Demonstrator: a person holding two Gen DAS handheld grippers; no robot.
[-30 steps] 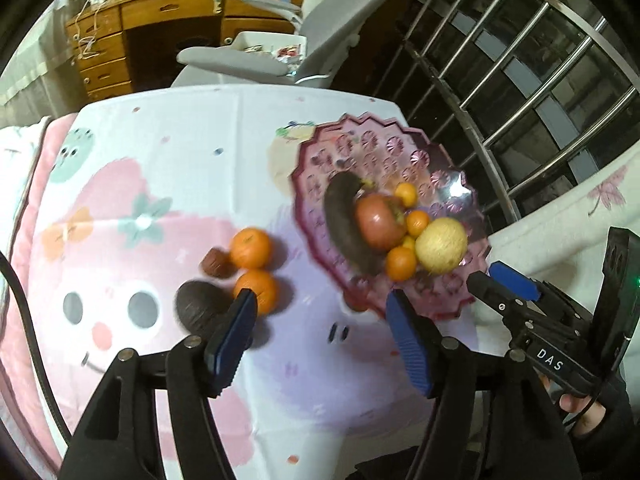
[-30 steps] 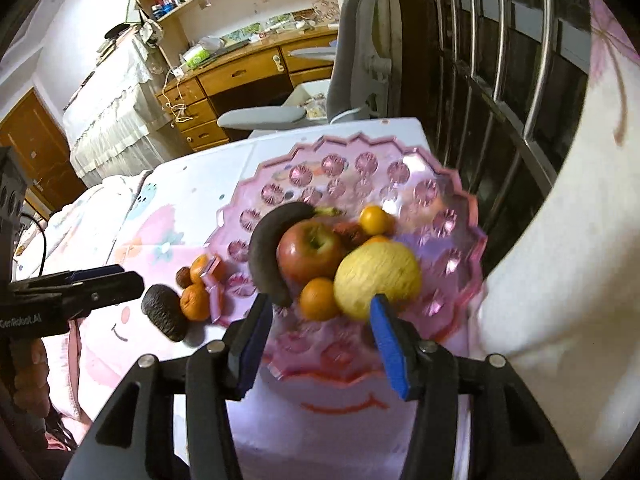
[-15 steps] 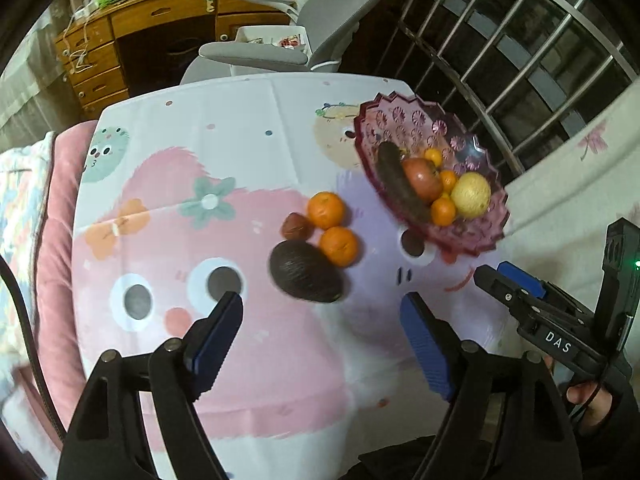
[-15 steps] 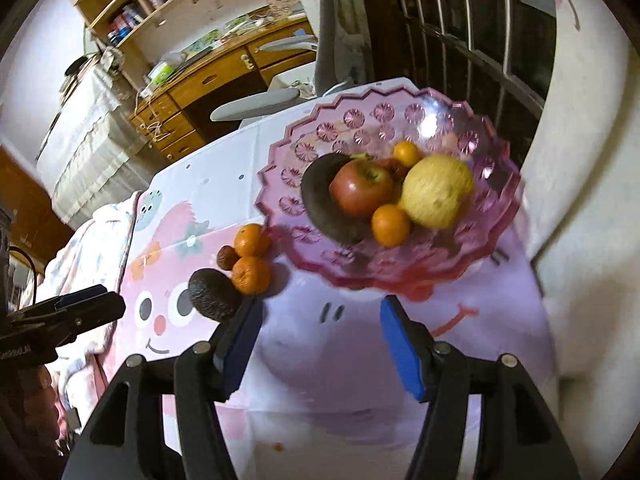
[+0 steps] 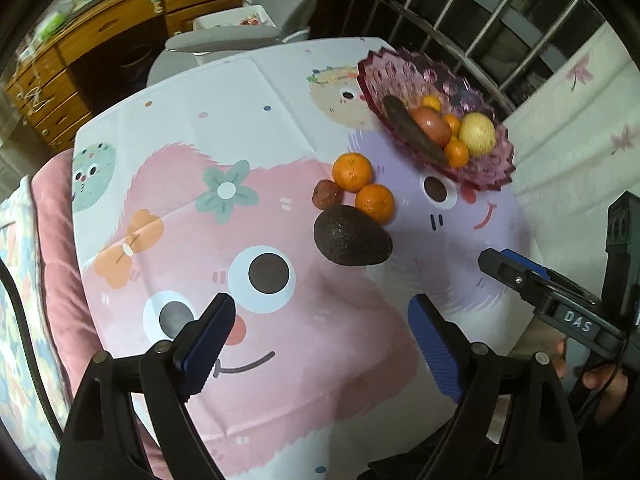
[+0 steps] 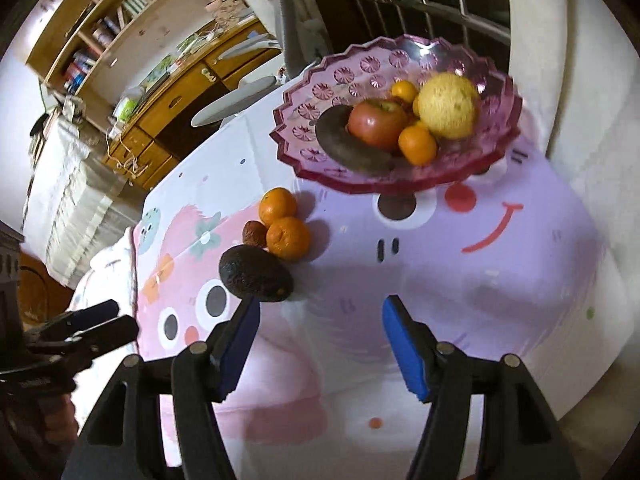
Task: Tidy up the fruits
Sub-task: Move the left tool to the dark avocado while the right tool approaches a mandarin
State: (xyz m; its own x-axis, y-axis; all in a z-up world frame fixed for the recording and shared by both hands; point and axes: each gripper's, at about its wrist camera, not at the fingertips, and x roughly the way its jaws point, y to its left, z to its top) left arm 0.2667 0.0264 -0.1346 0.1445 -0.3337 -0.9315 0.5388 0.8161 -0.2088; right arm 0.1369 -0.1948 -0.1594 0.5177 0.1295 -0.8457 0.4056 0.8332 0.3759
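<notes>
A pink glass bowl (image 5: 486, 168) (image 6: 312, 120) at the table's far right holds an apple (image 6: 376, 124), a yellow round fruit (image 6: 450, 106), small oranges and a dark long fruit (image 6: 344, 144). On the cloth beside it lie two oranges (image 5: 352, 172) (image 5: 375, 203), a small brown fruit (image 5: 327, 195) and a dark avocado (image 5: 352, 236) (image 6: 256, 274). My left gripper (image 5: 320, 312) hovers short of the avocado, its jaws opening with nothing between them. My right gripper (image 6: 318, 312) stands open and empty, its left finger close to the avocado.
A cartoon-printed cloth (image 5: 240, 240) covers the table. A grey chair (image 5: 224, 36) and a wooden desk (image 5: 80, 44) stand behind it. Metal window bars (image 5: 460, 8) and a white curtain (image 5: 580, 92) are at the right. Pink bedding (image 5: 52, 240) lies at the left.
Both grippers have drawn back from the bowl toward the near side of the table and rolled. Both sets of jaws stand wider than before. The fruit has not moved.
</notes>
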